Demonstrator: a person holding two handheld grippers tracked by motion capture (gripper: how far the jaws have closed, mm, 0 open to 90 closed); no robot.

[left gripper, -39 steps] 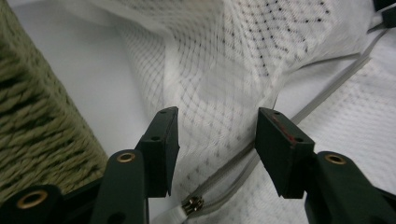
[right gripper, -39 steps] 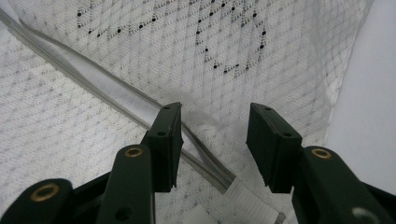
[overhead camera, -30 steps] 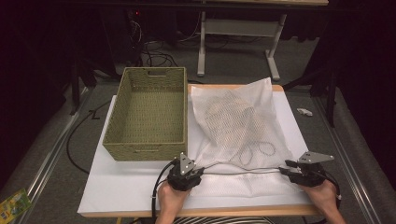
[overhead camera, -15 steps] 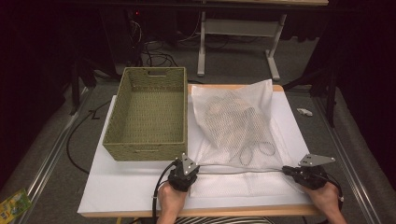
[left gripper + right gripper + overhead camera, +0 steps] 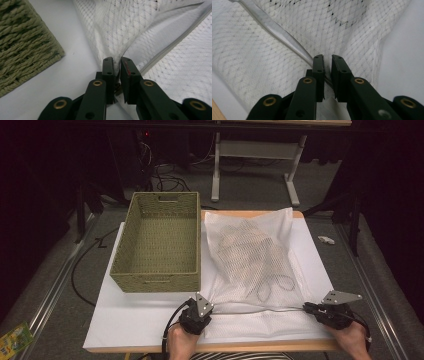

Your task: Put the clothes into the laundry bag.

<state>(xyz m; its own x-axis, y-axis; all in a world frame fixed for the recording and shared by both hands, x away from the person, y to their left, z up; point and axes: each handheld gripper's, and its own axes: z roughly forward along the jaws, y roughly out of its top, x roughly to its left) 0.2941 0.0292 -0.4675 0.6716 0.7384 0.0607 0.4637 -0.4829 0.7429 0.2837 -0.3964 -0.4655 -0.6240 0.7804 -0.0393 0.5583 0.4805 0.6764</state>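
A white mesh bag (image 5: 252, 257) lies on the white sheet (image 5: 135, 320) just right of the woven basket (image 5: 159, 242), its open end toward the person. The left gripper (image 5: 204, 306), just below the basket's near right corner, pinches the left end of the bag's top edge. The right gripper (image 5: 311, 308), well away from the basket, pinches the right end. Both sets of jaws have just eased slightly, the mesh between them. The edge (image 5: 260, 309) runs taut between the grippers.
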